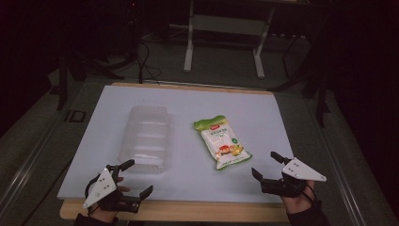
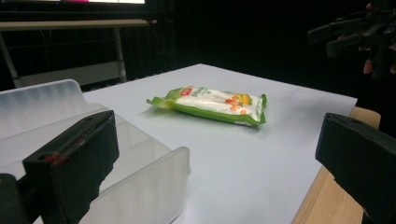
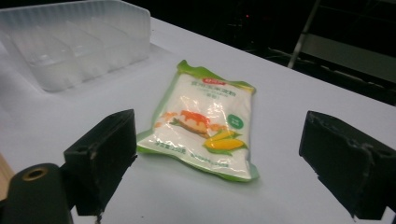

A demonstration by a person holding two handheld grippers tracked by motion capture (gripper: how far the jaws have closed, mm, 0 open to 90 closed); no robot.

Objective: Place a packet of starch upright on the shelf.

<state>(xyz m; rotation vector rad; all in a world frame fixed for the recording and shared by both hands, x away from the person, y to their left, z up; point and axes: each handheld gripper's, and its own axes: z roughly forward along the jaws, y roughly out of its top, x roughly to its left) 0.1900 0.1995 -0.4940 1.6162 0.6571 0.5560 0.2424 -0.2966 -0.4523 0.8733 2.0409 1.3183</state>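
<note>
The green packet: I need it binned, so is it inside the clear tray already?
No. The green packet lies flat on the white tabletop, beside the clear tray.

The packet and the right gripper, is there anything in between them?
No. Just bare white table lies between the packet and the open right gripper, seen in the high view and the right gripper view.

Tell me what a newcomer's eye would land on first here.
The green-and-white food packet lying flat on the white table sheet, right of centre, stands out against the dark room. Left of it sits a clear plastic tray. Both the left gripper and right gripper hover open at the near edge.
</note>
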